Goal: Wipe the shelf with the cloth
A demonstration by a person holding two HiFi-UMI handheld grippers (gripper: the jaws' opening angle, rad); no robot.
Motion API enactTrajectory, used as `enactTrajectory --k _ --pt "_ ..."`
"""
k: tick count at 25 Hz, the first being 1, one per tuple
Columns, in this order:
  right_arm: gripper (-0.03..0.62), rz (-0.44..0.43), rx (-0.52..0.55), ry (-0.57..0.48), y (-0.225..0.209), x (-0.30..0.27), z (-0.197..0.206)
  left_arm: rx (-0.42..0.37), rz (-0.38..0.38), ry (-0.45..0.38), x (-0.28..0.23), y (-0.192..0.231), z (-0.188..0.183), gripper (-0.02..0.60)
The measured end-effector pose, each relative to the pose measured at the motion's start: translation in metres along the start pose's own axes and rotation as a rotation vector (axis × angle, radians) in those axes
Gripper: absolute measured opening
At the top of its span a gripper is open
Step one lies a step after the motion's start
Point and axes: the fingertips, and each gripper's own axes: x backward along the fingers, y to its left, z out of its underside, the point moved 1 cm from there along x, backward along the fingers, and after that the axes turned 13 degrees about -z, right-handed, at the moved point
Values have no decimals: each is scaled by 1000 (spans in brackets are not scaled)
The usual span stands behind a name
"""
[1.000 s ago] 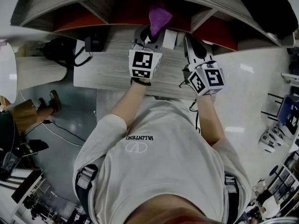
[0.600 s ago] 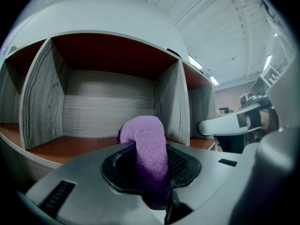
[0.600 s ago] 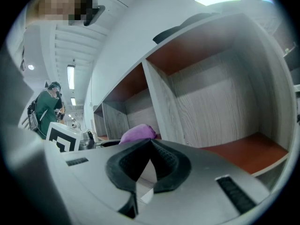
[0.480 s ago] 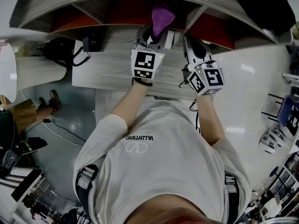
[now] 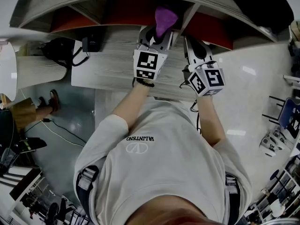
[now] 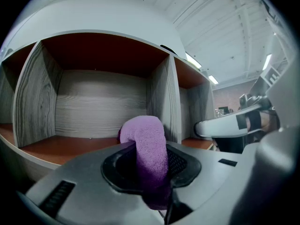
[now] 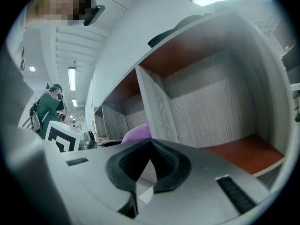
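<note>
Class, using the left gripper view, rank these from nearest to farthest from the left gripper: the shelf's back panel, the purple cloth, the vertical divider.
1. The purple cloth, clamped in the fingers of the left gripper.
2. The vertical divider, just right of the cloth.
3. The back panel, at the compartment's rear, behind both.

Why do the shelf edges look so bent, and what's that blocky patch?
Head view: the wide lens bows the shelf into an arc. Left gripper view: same bulge, dark corners, cloth sharp. Right gripper view: the blocky patch was added afterwards to hide a face.
</note>
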Motion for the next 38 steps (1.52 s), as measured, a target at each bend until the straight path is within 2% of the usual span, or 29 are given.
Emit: enactTrajectory --k 16,24,38 --pt "-2 5 -6 -6 -8 5 -2 -22 31 5 -4 -21 -2 98" --pt "-2 6 -1 -10 -9 8 -2 -63 61 11 -6 -32 -2 97" --pt "-2 9 1 -19 -7 8 -8 -100 80 1 -6 -34 -10 97"
